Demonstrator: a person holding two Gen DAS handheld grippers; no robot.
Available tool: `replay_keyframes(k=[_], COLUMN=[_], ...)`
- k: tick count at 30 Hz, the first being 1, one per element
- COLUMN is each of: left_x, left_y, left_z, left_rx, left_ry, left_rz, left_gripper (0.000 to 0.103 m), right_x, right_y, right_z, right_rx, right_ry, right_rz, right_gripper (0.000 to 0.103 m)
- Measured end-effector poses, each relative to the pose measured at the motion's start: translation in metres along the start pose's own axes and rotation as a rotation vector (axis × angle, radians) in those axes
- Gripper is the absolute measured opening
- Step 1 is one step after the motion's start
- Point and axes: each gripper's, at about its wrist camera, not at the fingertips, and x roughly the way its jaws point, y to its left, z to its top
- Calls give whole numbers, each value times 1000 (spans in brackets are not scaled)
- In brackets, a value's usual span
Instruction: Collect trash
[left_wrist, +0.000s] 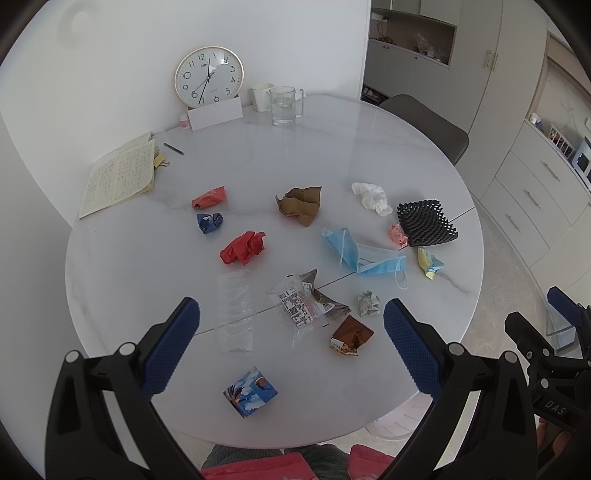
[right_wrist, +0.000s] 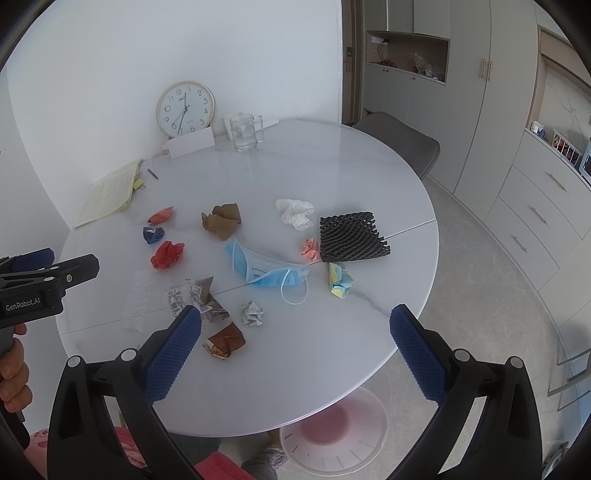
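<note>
Trash lies scattered on a round white table (left_wrist: 369, 147): a blue face mask (left_wrist: 364, 254), black foam netting (left_wrist: 424, 221), white tissue (left_wrist: 371, 197), brown paper (left_wrist: 301, 205), red paper (left_wrist: 243, 249), a clear plastic tray (left_wrist: 236, 314), printed wrappers (left_wrist: 306, 302), a brown wrapper (left_wrist: 351, 334) and a blue patterned box (left_wrist: 251, 391). My left gripper (left_wrist: 291, 343) is open above the near table edge. My right gripper (right_wrist: 295, 350) is open and empty above the near right edge, near the brown wrapper (right_wrist: 225, 341) and the mask (right_wrist: 266, 271).
A clock (left_wrist: 208, 77), a glass jug (left_wrist: 284, 105), a cup (left_wrist: 261, 96), an open notebook (left_wrist: 120, 173) and a pen (left_wrist: 173, 148) sit at the far side. A grey chair (left_wrist: 428, 125) stands behind the table. A pink-white bin (right_wrist: 334, 430) stands on the floor below the table's near edge.
</note>
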Motion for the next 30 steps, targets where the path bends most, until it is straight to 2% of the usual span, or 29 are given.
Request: replay_keyframes(k=[25,30], left_x=[0,5], left_y=[12,22], left_z=[-7,-14], left_rx=[-3,3], left_ry=[5,12], left_rz=[-6,-32], left_gripper=[95,95], right_x=[0,4], right_y=[13,12], right_z=[-8,-11], right_rx=[-12,14], right_ry=[-4,-19], right_rz=[5,41], right_gripper=[101,101])
